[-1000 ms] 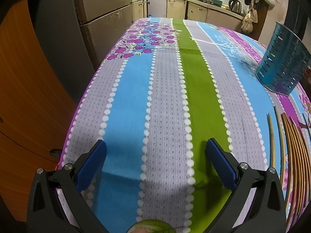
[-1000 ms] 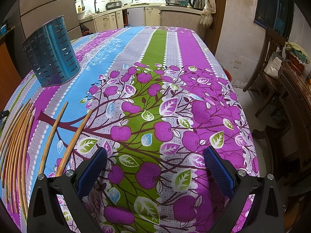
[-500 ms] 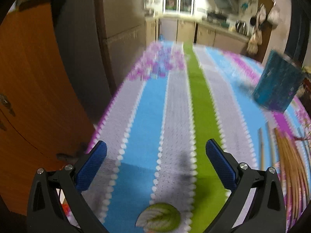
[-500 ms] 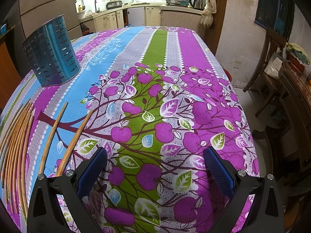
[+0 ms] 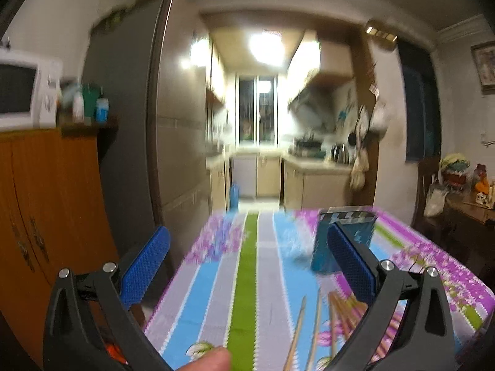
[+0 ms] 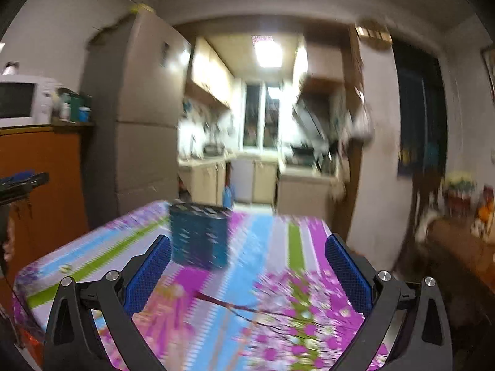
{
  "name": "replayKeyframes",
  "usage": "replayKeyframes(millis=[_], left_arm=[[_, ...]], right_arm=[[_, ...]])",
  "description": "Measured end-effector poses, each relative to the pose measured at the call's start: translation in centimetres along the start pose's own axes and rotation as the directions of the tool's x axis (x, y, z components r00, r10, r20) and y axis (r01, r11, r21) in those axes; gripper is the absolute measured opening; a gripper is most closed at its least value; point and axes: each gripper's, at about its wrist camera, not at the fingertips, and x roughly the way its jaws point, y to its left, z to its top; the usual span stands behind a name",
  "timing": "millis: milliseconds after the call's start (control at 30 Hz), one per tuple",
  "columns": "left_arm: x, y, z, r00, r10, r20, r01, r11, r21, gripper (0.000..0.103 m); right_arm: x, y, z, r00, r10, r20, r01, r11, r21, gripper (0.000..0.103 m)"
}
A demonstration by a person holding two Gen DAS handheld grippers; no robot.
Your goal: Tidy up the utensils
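Left wrist view: chopsticks (image 5: 332,318) lie on striped tablecloth (image 5: 247,278) just inside right finger (image 5: 351,266), blue holder (image 5: 346,235) behind it. Left gripper (image 5: 246,262) spread wide, empty. Right gripper (image 6: 247,273) likewise released; holder (image 6: 199,236) beyond left finger (image 6: 148,275). Blurry.

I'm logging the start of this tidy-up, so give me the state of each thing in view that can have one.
Left claw: open, holding nothing.
Right claw: open, holding nothing.
Blue utensil holder: upright on the tablecloth; contents too blurred to tell.
Chopsticks: lying flat on the tablecloth, none picked up.
Tablecloth: spread over the table.
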Motion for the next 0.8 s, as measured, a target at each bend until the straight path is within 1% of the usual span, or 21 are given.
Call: replayKeyframes(millis=[67, 133, 233, 300, 367, 500, 567, 800], left_arm=[[-1.2, -1.3, 0.3, 1.0, -0.017, 0.021, 0.017, 1.0, 0.019, 0.098], [-1.7, -2.5, 0.3, 0.999, -0.038, 0.023, 0.037, 0.999, 0.019, 0.098], [-2.7, -3.6, -0.4, 0.998, -0.061, 0.019, 0.061, 0.998, 0.01, 0.098], [-2.8, -4.3, -0.9, 0.998, -0.068, 0.002, 0.068, 0.998, 0.004, 0.098], [-2.8, -4.8, -1.4, 0.997, -0.076, -0.012, 0.076, 0.997, 0.009, 0.098], [-3.0, -5.4, -1.9, 0.996, -0.088, -0.031, 0.088, 0.996, 0.0, 0.098], [-3.3, -5.8, -2.1, 0.995, -0.097, -0.035, 0.097, 0.995, -0.007, 0.098], [-3.8, -6.4, -2.4, 0.994, -0.106, -0.037, 0.106, 0.994, -0.005, 0.098]], right_arm=[[-1.4, 1.9, -0.1, 1.0, 0.011, 0.023, -0.011, 1.0, 0.018, 0.1], [-2.3, 2.8, -0.2, 0.999, 0.024, 0.035, -0.025, 0.999, 0.037, 0.1], [-3.4, 3.0, -0.5, 0.999, 0.016, 0.047, -0.019, 0.998, 0.056, 0.1], [-3.6, 3.1, -0.8, 0.999, 0.019, 0.031, -0.021, 0.998, 0.062, 0.1], [-3.9, 3.4, -1.2, 1.0, -0.005, 0.028, 0.003, 0.998, 0.058, 0.1], [-4.2, 3.6, -1.8, 1.0, -0.01, 0.017, 0.009, 0.999, 0.052, 0.1], [-4.2, 3.7, -1.9, 1.0, -0.001, 0.006, 0.001, 0.999, 0.047, 0.1], [-4.4, 3.3, -2.1, 1.0, -0.024, -0.016, 0.025, 0.997, 0.072, 0.1]])
